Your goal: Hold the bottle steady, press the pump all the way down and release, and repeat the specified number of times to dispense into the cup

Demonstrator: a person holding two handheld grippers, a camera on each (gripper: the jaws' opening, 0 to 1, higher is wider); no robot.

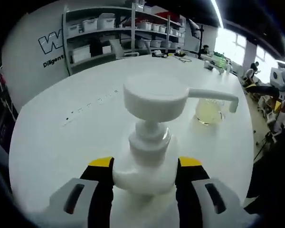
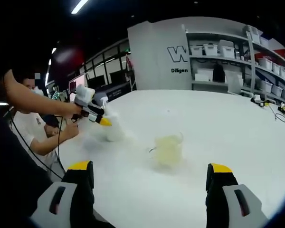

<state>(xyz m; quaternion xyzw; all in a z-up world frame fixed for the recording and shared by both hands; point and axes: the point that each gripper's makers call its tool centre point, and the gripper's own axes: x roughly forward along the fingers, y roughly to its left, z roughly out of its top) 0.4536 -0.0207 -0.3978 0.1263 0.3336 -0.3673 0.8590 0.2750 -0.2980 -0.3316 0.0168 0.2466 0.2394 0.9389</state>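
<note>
Here, nearest in the left gripper view, the left gripper (image 1: 144, 176) has its yellow-tipped jaws closed against the two sides of the white pump bottle (image 1: 144, 173), gripping its shoulder. The bottle stands upright on the white table (image 1: 61, 137). Above the jaws rises its neck, then the broad round pump head (image 1: 154, 99), with the spout reaching out to the right. Just past the spout tip sits the clear cup (image 1: 209, 110), holding a pale yellow liquid, close beside the bottle but not touching it. Farther back stand grey shelves (image 1: 118, 33) with white bins against a wall with lettering.

In the right gripper view, the right gripper (image 2: 149, 183) hangs wide open over the table (image 2: 218, 137), nothing between its jaws. Beyond it the cup (image 2: 168, 149) stands slightly blurred. Farther left the left gripper (image 2: 104, 121), held in a person's hand (image 2: 69, 110), clasps the blurred bottle (image 2: 115, 131). The shelves (image 2: 228, 57) line the far wall.
</note>
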